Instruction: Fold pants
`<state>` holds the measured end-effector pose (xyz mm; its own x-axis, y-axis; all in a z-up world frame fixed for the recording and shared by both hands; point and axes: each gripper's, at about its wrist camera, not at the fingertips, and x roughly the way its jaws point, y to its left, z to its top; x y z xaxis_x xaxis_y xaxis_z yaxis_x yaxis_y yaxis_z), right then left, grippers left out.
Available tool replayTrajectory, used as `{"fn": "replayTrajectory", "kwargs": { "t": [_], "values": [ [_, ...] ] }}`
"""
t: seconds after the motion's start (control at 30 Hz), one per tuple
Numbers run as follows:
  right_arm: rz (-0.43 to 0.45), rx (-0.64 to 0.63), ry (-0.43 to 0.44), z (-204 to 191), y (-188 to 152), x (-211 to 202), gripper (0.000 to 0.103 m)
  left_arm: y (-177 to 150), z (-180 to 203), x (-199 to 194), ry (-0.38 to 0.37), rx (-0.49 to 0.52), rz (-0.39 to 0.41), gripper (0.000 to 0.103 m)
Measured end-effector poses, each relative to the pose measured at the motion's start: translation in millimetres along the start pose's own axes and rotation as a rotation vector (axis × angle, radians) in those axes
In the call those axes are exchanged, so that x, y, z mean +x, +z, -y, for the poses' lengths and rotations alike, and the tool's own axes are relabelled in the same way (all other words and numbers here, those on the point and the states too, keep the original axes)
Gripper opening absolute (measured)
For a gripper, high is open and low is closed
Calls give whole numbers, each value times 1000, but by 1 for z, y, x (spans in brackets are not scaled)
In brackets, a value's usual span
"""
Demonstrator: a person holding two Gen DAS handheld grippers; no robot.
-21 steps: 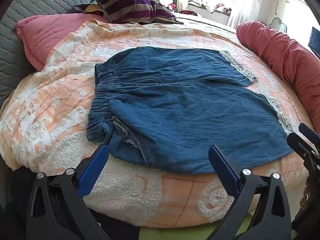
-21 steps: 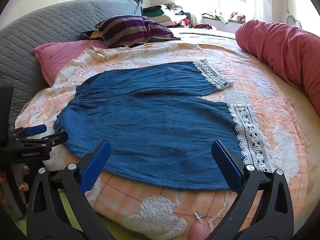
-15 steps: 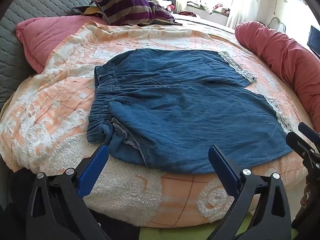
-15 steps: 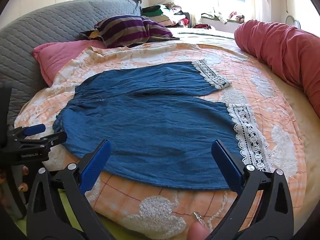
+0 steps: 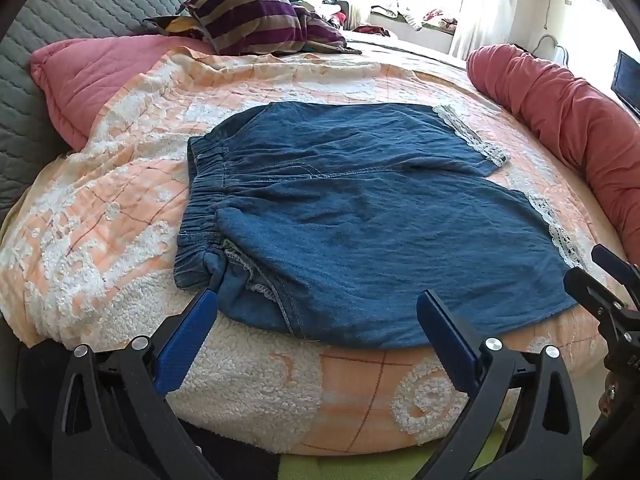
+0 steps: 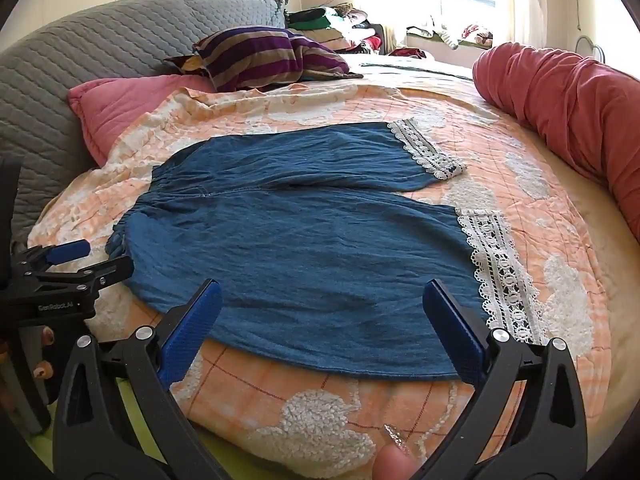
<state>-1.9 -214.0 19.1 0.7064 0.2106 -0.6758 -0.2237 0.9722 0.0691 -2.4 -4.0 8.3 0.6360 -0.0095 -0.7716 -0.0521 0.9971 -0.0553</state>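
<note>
Both grippers, left gripper (image 5: 316, 312) and right gripper (image 6: 322, 300), spread wide, empty, have edged slightly closer to the near hem. Blue denim lace-trimmed pants (image 5: 360, 220) lie flat, unfolded, unmoved on the peach quilted bedspread (image 5: 120, 208); grasp likely next. Striped pillow (image 5: 256, 24) far.

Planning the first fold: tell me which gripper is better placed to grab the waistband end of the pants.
Left. The left gripper, open, sits just before the waistband corner of the pants; the right gripper, also open, faces the lace hem.
</note>
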Motion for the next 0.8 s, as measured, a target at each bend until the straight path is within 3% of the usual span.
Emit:
{"fn": "replayTrajectory", "kwargs": {
  "t": [0.8],
  "values": [
    [-8,9,3,0,-1,1,95,-2,0,0,6,0,-1,99]
  ]
}}
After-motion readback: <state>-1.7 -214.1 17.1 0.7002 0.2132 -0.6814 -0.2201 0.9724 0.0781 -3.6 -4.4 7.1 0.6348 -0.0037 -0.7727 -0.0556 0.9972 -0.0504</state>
